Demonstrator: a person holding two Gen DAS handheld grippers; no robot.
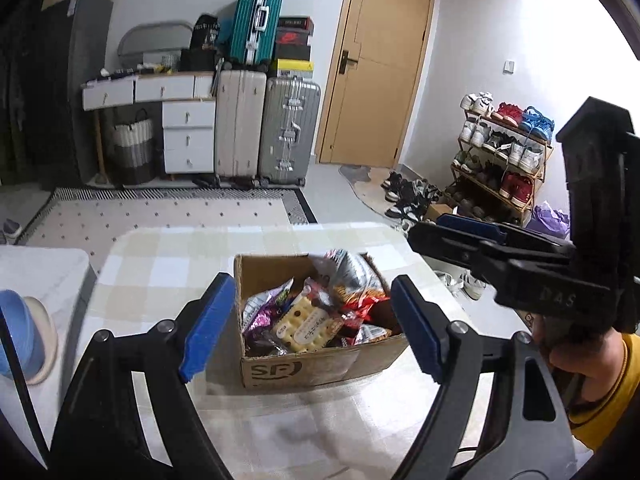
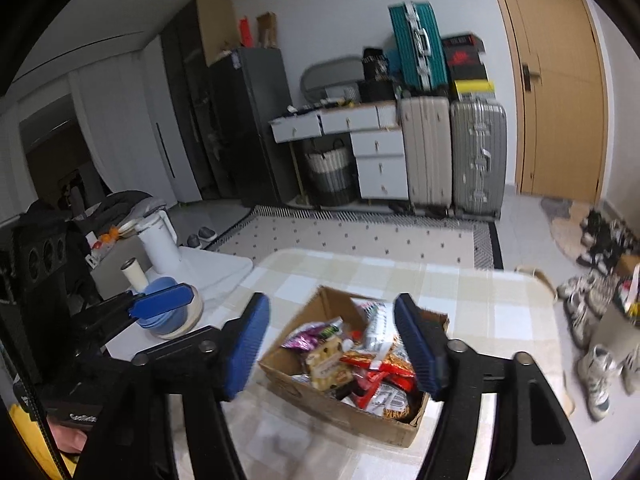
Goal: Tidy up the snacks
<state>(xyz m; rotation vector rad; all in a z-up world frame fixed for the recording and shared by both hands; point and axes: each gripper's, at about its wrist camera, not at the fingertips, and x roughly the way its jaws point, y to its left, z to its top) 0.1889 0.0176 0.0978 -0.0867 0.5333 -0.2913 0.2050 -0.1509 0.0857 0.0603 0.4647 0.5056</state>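
A cardboard box (image 1: 316,368) printed "SF" stands on the checked tablecloth (image 1: 168,264) and is full of snack packets, with a cracker pack (image 1: 306,326) on top. It also shows in the right wrist view (image 2: 344,412), with red packets (image 2: 380,372) inside. My left gripper (image 1: 312,328) is open and empty, held above the box's near side. My right gripper (image 2: 336,344) is open and empty above the box. The right gripper also shows at the right of the left wrist view (image 1: 460,236); the left gripper shows at the left of the right wrist view (image 2: 160,306).
Stacked blue and beige bowls (image 1: 24,336) sit on a white side surface to the left, with a white kettle (image 2: 158,240) behind. Suitcases (image 1: 264,132), white drawers (image 1: 188,136), a door (image 1: 380,64) and a shoe rack (image 1: 500,160) stand beyond the table.
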